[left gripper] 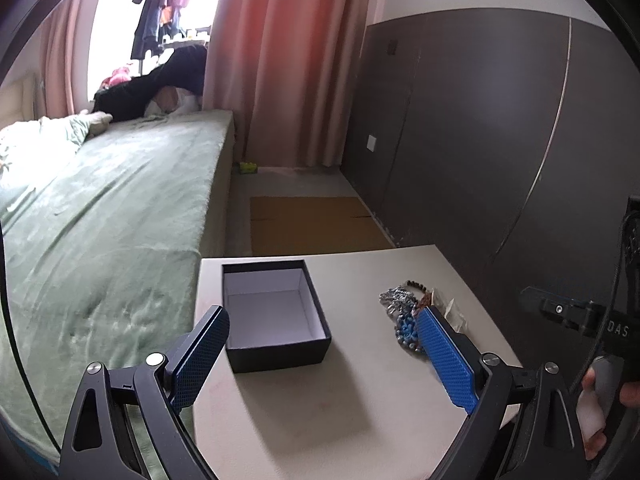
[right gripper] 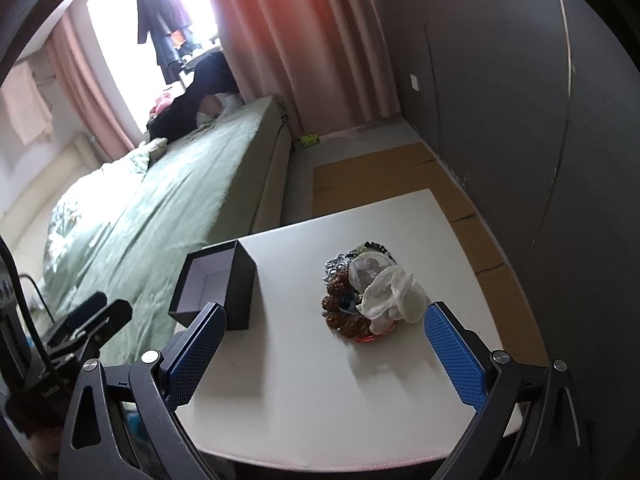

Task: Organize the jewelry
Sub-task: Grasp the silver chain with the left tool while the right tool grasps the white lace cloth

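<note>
A dark box (left gripper: pixel 276 316) with a white inside stands open and empty on the white table (left gripper: pixel 340 400). A pile of jewelry (left gripper: pixel 404 312) lies to its right: silver chain, blue beads, brown beads. In the right wrist view the pile (right gripper: pixel 360 296) shows large brown beads, a silver piece and clear white bracelets, with the box (right gripper: pixel 218 284) to its left. My left gripper (left gripper: pixel 322 320) is open and empty, above the table just short of the box. My right gripper (right gripper: pixel 326 316) is open and empty, just short of the pile.
A bed with a green cover (left gripper: pixel 100 220) runs along the table's left side. A dark wall panel (left gripper: pixel 480 140) stands to the right. Flat cardboard (left gripper: pixel 312 220) lies on the floor beyond the table (right gripper: pixel 320 380). Pink curtains (left gripper: pixel 288 60) hang at the back.
</note>
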A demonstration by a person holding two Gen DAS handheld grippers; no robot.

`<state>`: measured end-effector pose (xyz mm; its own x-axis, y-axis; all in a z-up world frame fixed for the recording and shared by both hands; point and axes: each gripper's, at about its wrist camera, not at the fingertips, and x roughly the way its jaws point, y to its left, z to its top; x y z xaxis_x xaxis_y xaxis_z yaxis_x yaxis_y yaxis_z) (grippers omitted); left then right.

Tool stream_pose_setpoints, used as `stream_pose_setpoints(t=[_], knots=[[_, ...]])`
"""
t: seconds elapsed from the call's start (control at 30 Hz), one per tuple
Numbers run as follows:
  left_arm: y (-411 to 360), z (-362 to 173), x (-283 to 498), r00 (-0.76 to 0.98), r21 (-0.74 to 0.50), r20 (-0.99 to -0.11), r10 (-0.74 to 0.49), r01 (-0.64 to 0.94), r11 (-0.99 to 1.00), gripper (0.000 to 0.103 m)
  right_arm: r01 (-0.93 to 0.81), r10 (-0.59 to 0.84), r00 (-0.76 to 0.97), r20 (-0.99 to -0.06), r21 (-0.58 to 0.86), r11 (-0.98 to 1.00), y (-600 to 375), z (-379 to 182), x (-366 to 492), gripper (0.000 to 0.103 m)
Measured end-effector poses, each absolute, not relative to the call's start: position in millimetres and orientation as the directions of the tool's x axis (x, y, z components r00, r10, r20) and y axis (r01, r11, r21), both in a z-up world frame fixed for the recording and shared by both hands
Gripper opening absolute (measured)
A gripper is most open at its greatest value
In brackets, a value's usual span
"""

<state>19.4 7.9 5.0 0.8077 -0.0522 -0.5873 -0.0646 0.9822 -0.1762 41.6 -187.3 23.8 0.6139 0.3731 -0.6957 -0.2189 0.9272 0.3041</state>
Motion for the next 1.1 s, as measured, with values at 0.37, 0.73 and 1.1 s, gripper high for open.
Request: stream_pose_setpoints(t=[0.37, 0.73, 1.1], knots=[[-13, -7, 59, 0.779, -0.217, -0.611, -0.140, 0.004, 0.976, 0.080, -0.037, 0.347, 0.563, -0.750, 0.397, 0.917, -225, -6, 82, 0.075], [-23, -21, 94, 0.738, -0.247, -0.652, -0.177, 0.013, 0.969, 0.072, 0.047, 0.400, 0.444, -0.802, 0.466, 0.883, -228, -59, 130, 0.067], [-27, -47, 149, 0.598, -0.303, -0.772, -0.215, -0.049, 0.952, 0.044, 0.133, 0.411, 0.363, -0.836, 0.483, 0.866, -223, -98, 151, 0.010]])
